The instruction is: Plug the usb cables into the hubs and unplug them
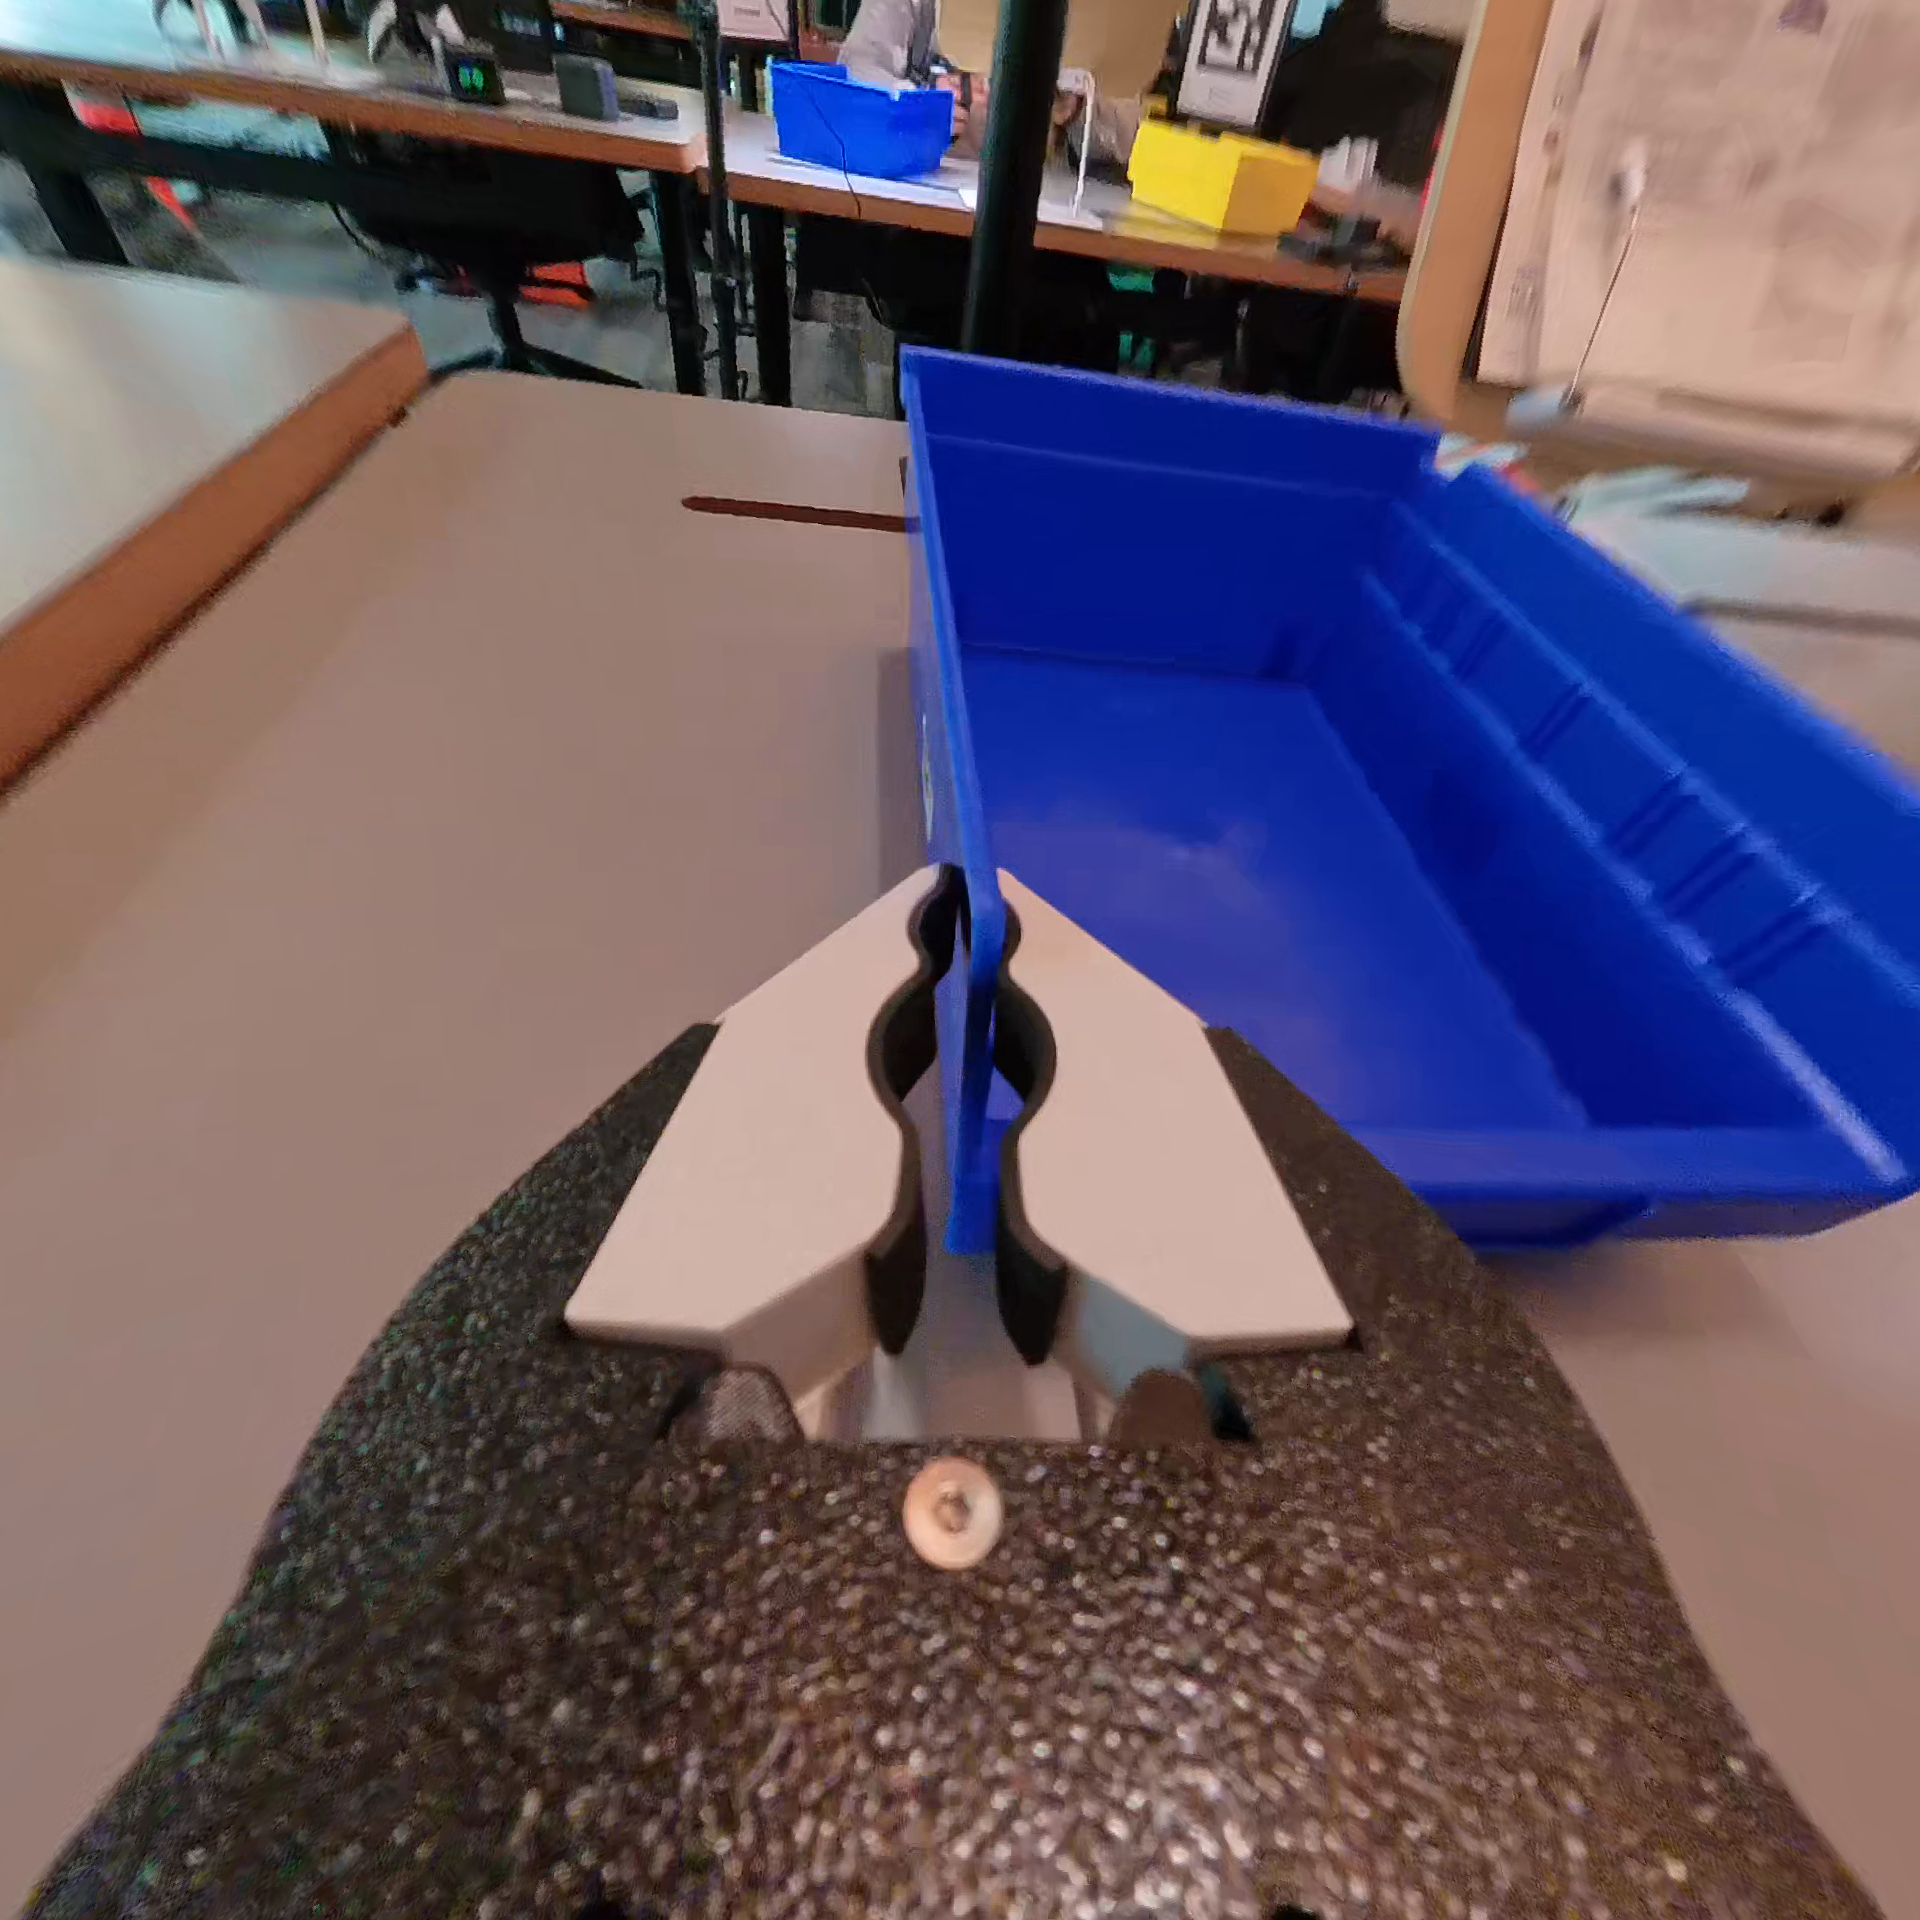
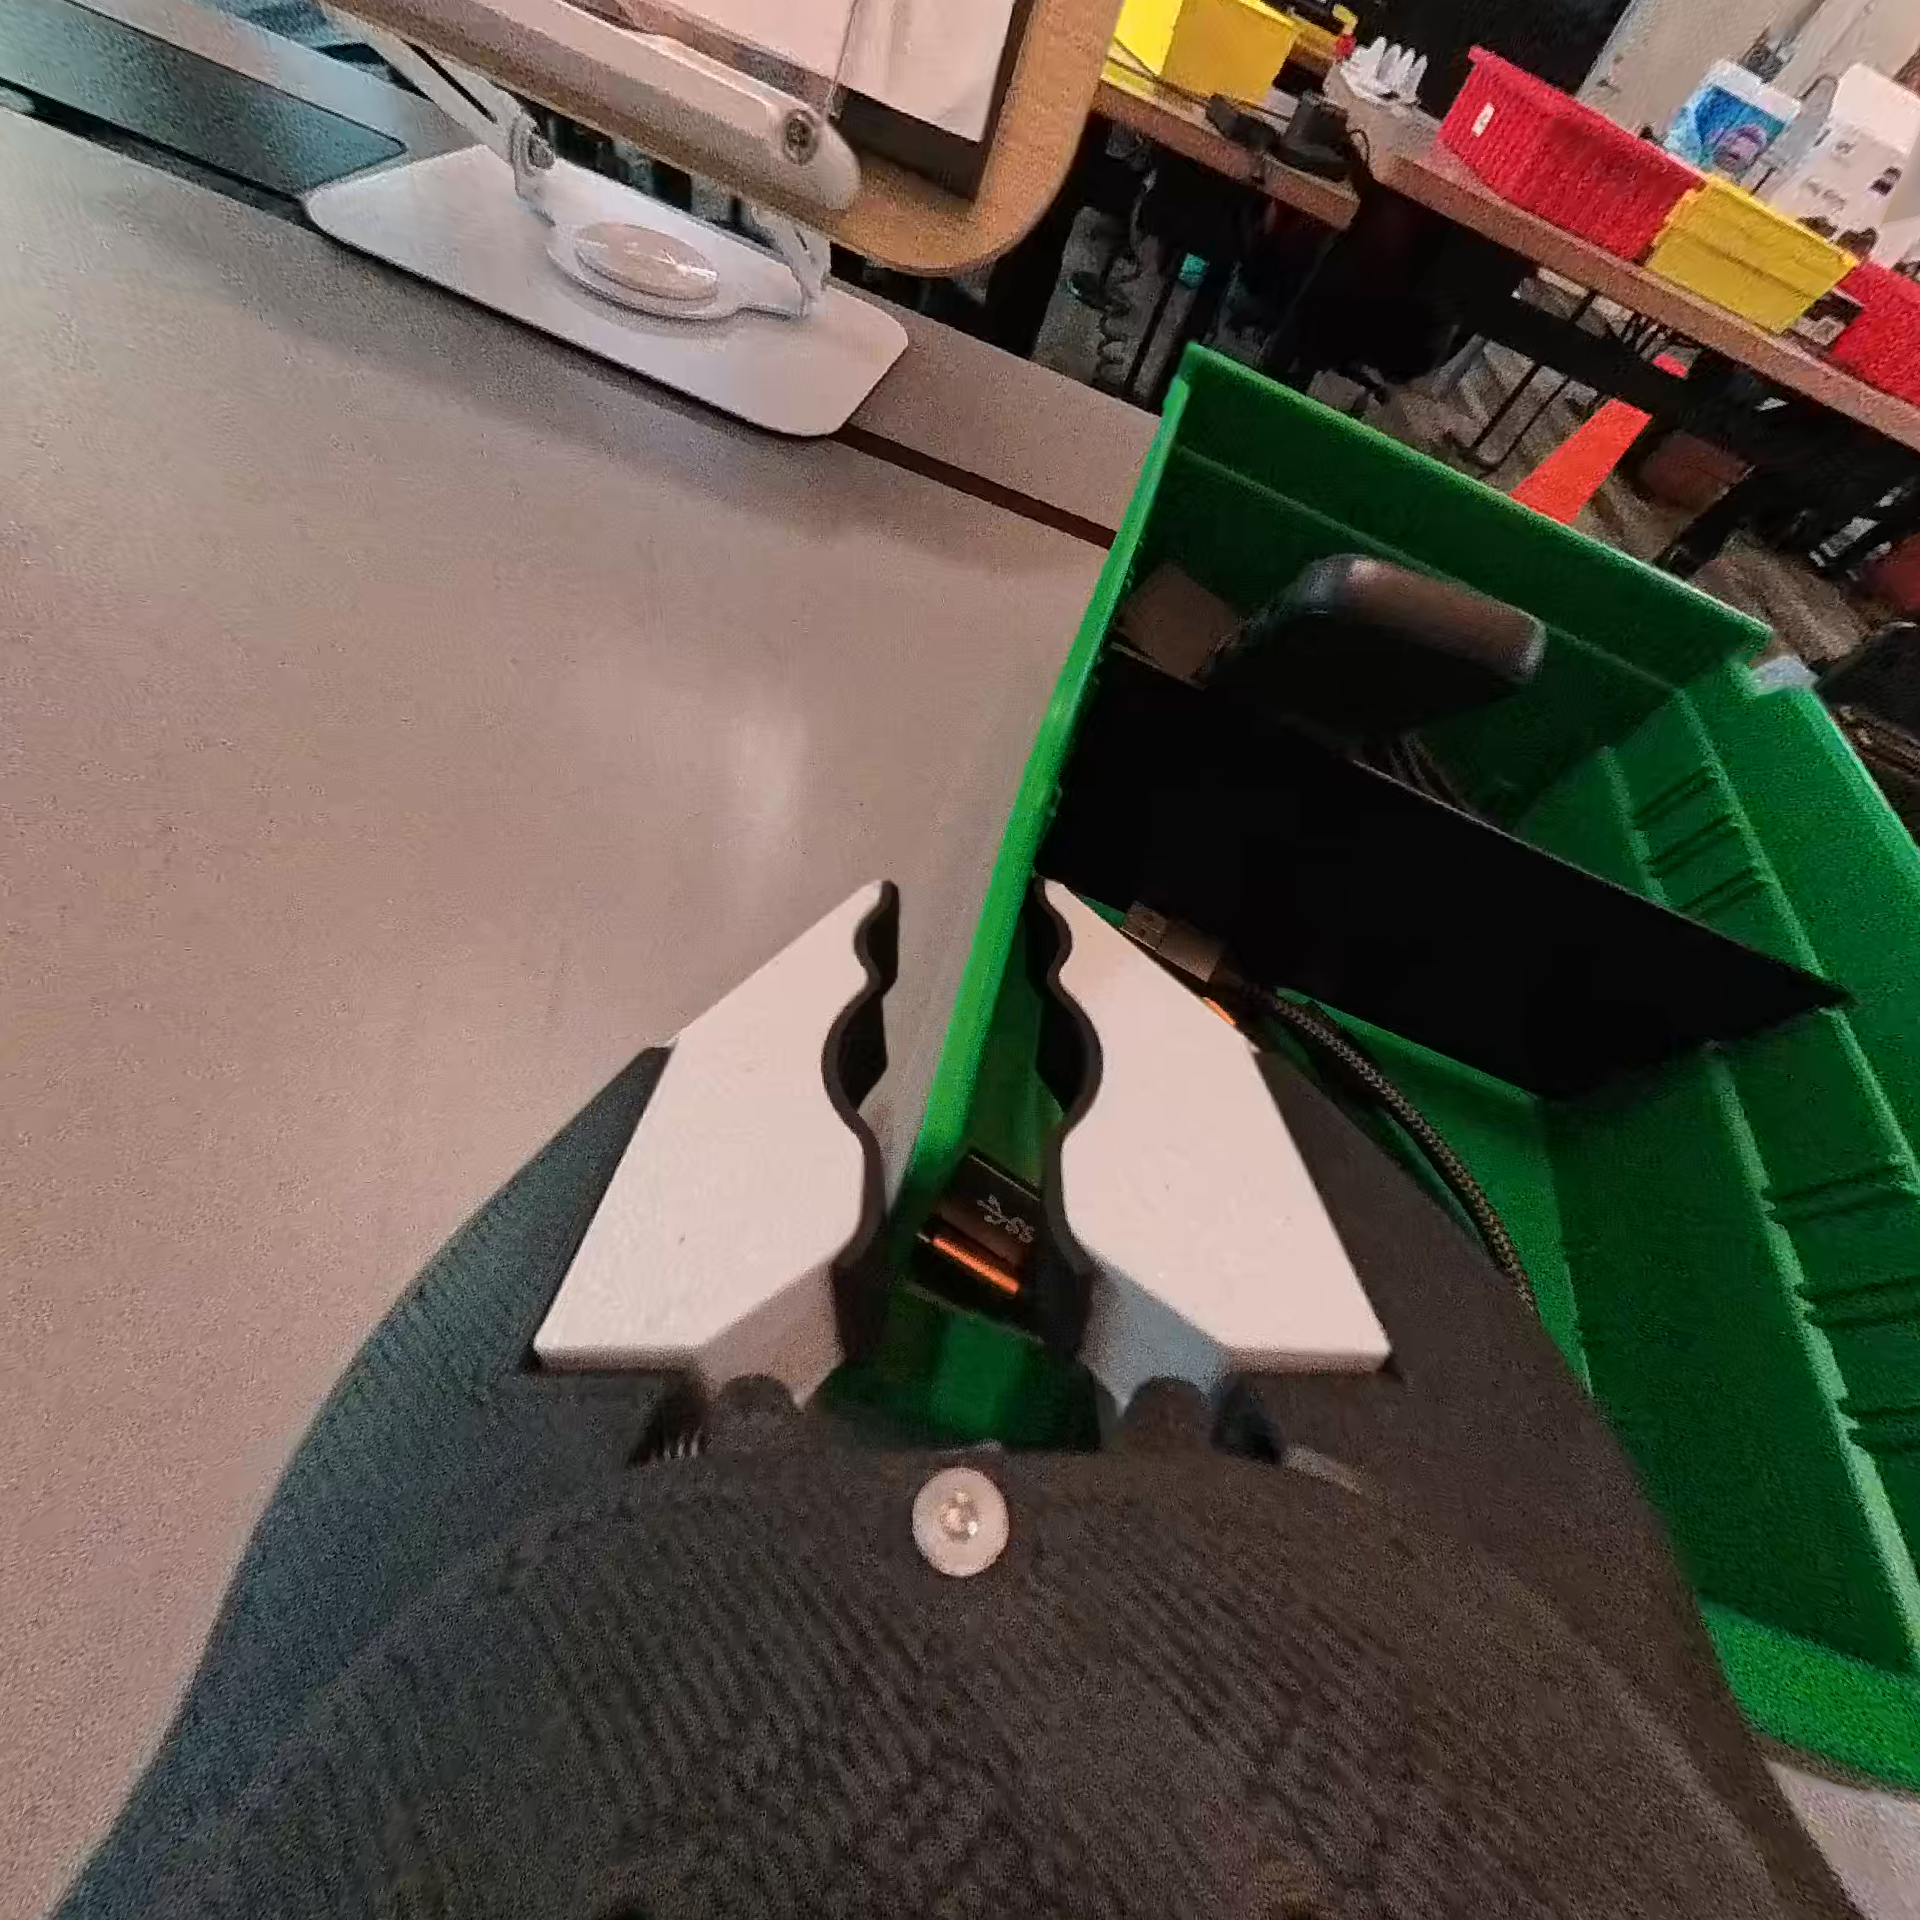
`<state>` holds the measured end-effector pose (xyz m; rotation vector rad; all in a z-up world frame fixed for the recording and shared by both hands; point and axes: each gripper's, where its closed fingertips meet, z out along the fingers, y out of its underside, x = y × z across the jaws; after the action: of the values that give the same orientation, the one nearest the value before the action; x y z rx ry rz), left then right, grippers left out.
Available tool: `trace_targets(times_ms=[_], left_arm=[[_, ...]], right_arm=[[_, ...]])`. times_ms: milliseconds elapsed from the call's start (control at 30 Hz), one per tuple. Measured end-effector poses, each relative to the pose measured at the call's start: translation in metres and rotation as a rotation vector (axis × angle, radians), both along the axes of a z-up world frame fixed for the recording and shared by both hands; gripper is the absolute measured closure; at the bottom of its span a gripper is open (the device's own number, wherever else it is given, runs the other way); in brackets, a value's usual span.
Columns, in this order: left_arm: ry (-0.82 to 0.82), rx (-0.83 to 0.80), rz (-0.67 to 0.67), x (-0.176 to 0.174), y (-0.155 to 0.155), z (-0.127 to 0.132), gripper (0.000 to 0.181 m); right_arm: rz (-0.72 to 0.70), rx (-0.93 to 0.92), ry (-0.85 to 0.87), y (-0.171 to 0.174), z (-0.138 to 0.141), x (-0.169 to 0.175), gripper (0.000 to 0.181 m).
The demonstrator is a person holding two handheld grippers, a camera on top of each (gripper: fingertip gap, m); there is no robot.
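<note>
In the left wrist view my left gripper (image 1: pixel 975 904) is shut on the left wall of an empty blue bin (image 1: pixel 1299 831) that stands on the grey table. In the right wrist view my right gripper (image 2: pixel 964 896) straddles the left wall of a green bin (image 2: pixel 1049 727), jaws apart, with table showing between the left finger and the wall. A black divider (image 2: pixel 1403 914) crosses the green bin. Near it lies a braided USB cable (image 2: pixel 1403 1122) with a metal plug (image 2: pixel 1169 940). A dark hub (image 2: pixel 1382 644) leans at the back. A black piece with an orange USB port (image 2: pixel 982 1247) shows between my fingers.
A silver monitor stand base (image 2: pixel 623 281) sits at the table's far edge, and it shows blurred in the left wrist view (image 1: pixel 1662 416). A black pole (image 1: pixel 1003 177) rises behind the blue bin. A second table (image 1: pixel 156 416) adjoins on the left. Farther tables carry blue, yellow and red bins.
</note>
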<state>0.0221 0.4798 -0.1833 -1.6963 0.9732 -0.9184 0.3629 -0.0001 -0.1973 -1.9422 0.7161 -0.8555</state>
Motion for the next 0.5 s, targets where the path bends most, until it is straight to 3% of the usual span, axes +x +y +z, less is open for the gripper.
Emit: trace_targets(times_ms=[167, 333, 500], left_arm=[[-0.098, -0.106, 0.026, -0.003, -0.002, 0.007, 0.18], [-0.156, -0.058, -0.014, -0.006, -0.021, 0.044, 0.179], [-0.308, -0.047, -0.018, -0.016, -0.044, 0.1, 0.178]], right_arm=[[-0.004, -0.017, -0.054, 0.003, 0.003, -0.014, 0.174], [0.079, -0.026, -0.076, 0.032, 0.004, -0.05, 0.176], [0.198, -0.001, -0.057, 0.068, 0.006, -0.102, 0.172]])
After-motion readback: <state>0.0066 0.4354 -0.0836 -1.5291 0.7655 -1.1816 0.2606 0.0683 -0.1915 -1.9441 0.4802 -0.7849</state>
